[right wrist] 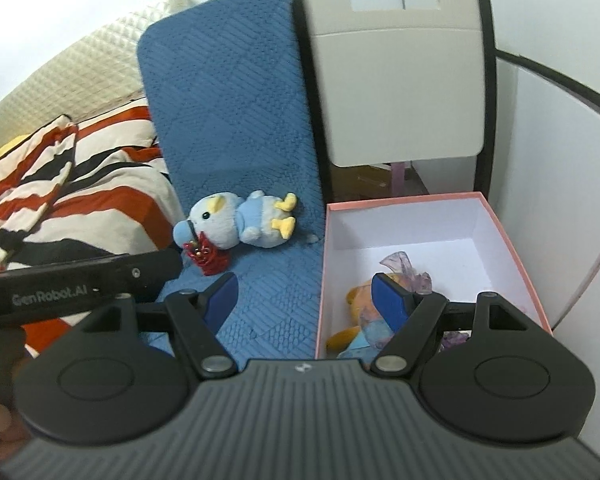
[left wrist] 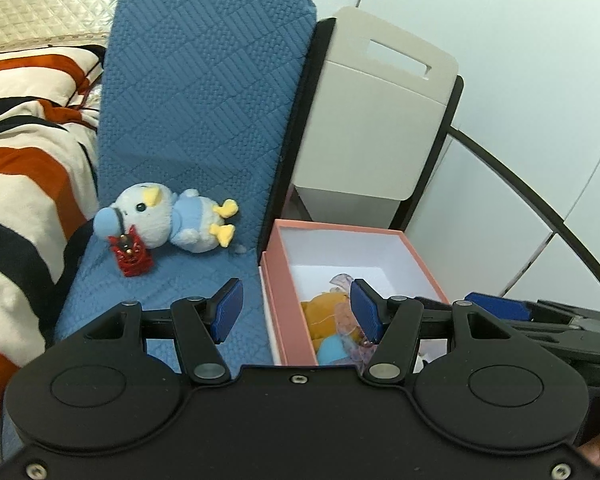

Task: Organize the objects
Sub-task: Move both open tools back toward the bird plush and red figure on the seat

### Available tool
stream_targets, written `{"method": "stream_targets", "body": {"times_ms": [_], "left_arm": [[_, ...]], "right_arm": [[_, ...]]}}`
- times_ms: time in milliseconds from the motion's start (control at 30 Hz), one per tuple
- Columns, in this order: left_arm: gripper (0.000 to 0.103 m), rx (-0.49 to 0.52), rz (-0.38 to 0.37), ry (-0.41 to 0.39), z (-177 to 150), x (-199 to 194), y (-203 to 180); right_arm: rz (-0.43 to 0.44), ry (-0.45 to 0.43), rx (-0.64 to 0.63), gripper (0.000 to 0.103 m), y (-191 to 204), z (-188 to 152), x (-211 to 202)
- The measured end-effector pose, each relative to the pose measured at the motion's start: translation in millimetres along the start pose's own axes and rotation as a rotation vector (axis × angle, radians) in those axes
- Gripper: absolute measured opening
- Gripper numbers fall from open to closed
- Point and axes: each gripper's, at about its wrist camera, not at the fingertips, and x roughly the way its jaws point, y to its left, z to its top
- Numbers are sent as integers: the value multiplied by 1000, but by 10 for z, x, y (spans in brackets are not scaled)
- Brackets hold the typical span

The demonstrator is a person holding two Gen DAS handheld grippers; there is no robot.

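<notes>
Pink box rim beside blue cushion, both hand-held grippers spread, holding nothing.

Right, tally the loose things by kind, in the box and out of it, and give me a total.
Plush toys: 2, the blue-and-white bird on the blue mat, the orange plush in the pink box
Red ornaments: 1, against the bird
Purple sheer pieces: 1, in the box
Total: 4
</notes>
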Motion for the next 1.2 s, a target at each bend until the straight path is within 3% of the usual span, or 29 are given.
{"method": "stream_targets", "body": {"times_ms": [367,633,900,933,967,1067,1200], "left_arm": [[63,-56,50,-35,-164,-341,406],[73,-83,108,-68,-153,-462,721],[74,-92,128,-57,-195,-315,928],[75,-93,134,-55,-207,-278,957],[75,-94,139,-52,-214,-244,983],[76,-107,152,-43,-236,-149,1085],[87,-111,165,-54,-254,-23,1223]], "right_arm": [[41,1,-35,75,301,-110,-25],[84,19,-39,76,462,-98,100],[105,27,-40,76,556,-115,358],[105,30,-42,77,566,-128,401],[104,33,-45,85,573,-141,449],[108,43,-61,86,601,-168,567],[122,40,-70,86,620,-170,754]]}}
